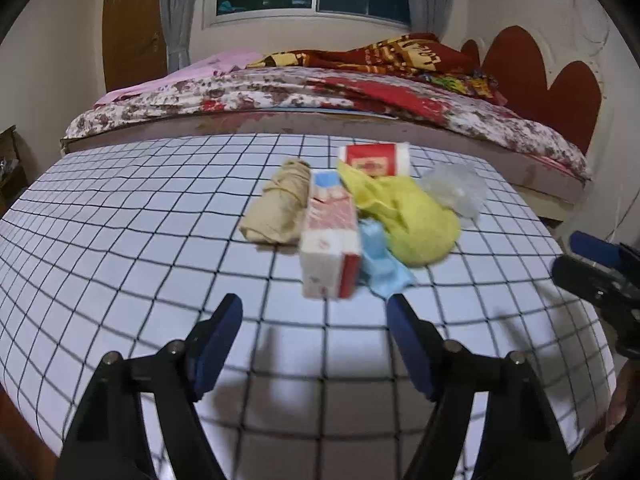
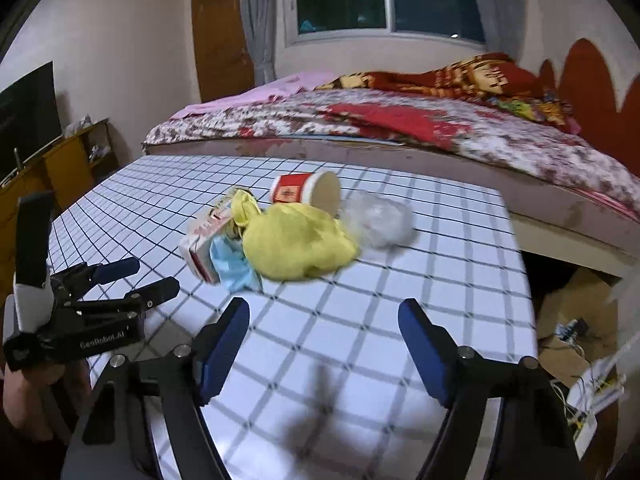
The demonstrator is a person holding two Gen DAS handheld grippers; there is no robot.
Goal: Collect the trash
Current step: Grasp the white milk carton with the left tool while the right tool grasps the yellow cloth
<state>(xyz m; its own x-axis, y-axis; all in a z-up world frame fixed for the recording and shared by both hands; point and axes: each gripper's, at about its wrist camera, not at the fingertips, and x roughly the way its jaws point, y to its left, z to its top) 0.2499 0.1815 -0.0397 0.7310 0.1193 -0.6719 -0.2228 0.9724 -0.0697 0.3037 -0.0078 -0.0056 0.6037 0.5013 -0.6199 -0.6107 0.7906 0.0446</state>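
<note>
Both claws hang with fingers spread wide and nothing between them: the left gripper (image 1: 315, 312) just short of the red-and-white carton (image 1: 330, 244), the right gripper (image 2: 324, 320) short of the yellow bag (image 2: 298, 242), blue mask (image 2: 234, 266) and paper cup (image 2: 306, 192) on the checked tablecloth (image 2: 420, 280)

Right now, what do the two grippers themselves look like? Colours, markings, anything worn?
Left gripper and right gripper match: black linkage arms with silver pivot screws and blue finger pads. The right wrist view shows white "GenRobot.AI" lettering on the left one's black body, plus a white-and-black handle. No cables or sleeves visible.
</note>
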